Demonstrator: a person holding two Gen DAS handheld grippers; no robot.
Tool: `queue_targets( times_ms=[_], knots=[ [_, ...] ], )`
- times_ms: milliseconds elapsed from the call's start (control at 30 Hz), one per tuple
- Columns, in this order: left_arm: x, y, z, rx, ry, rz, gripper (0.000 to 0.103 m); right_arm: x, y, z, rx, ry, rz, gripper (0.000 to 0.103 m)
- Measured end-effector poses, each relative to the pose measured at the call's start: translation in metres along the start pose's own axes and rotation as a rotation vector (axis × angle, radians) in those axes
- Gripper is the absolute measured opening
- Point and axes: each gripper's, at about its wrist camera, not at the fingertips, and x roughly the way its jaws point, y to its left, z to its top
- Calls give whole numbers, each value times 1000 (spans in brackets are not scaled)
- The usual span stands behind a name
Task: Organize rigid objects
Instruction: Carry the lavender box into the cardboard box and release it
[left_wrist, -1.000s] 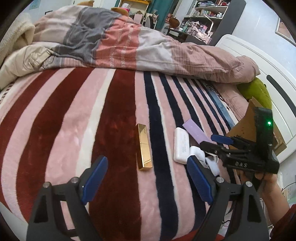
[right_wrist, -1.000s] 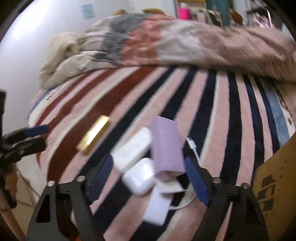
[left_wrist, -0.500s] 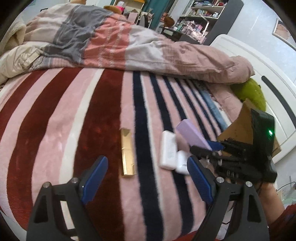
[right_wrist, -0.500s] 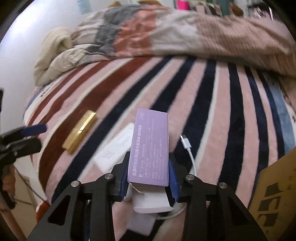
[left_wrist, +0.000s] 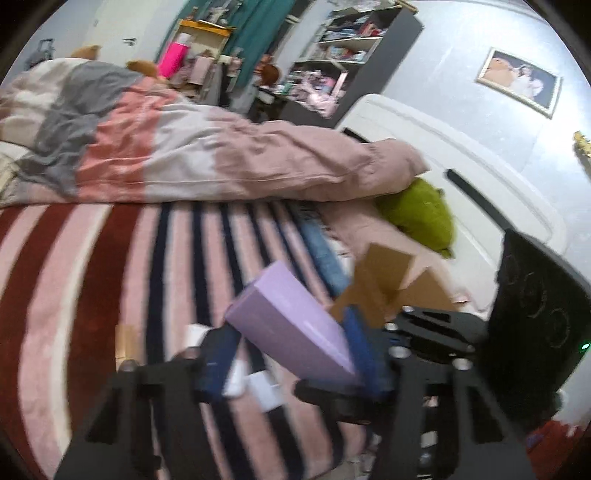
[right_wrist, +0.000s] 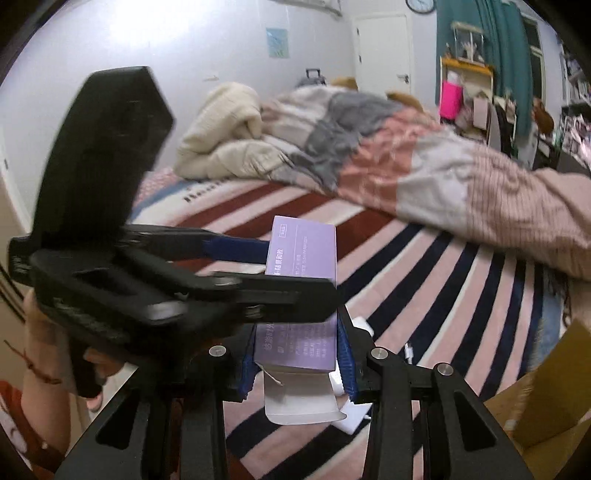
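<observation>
Left wrist view: left gripper (left_wrist: 291, 354) closing its jaws w/ the purple box (left_wrist: 291, 325) between them, box lifted off the striped blanket (left_wrist: 92, 258), tilted, cardboard box (left_wrist: 391, 288) just behind it. Don't squeeze hard; thin carton.

Right wrist view: right gripper (right_wrist: 295, 363) clamped on purple box's near end, flap (right_wrist: 299, 402) hanging open. Keep both grips level, carry toward cardboard box w/o twisting.

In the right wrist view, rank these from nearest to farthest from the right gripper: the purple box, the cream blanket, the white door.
1. purple box: clamped in the right gripper.
2. cream blanket: heaped at the bed's far left.
3. white door: in the back wall, beyond the bed.
</observation>
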Motion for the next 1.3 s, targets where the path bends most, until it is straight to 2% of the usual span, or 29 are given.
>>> queue_targets(
  times_ms=[233,467,600,767,867,900,933,967,1000,1033,1300],
  knots=[
    [38,-63,16,87,31,-31,49,-46,-40,-11,61,-43,-50,32],
    [101,-125,25,175,122,-64,49,-90,-95,-36,151,-33,-141,32],
    [135,-142,22,181,189,-92,49,-102,-122,-55,200,-6,-183,32],
    [158,-154,17,203,236,-79,49,-105,-145,-73,252,25,-187,32],
    [164,-157,16,215,243,-60,51,-104,-151,-79,259,41,-192,33],
    [165,-158,15,221,242,-44,60,-104,-150,-79,262,44,-196,34],
    [164,-157,15,226,237,-30,73,-103,-151,-80,266,49,-199,35],
    [162,-156,15,229,221,-8,78,-102,-151,-81,270,52,-202,38],
    [161,-155,16,228,214,0,81,-102,-152,-81,274,53,-205,46],
    [158,-153,16,227,211,4,81,-104,-153,-83,278,50,-207,52],
    [121,-135,19,218,149,69,82,-108,-141,-79,269,43,-213,53]
  ],
)
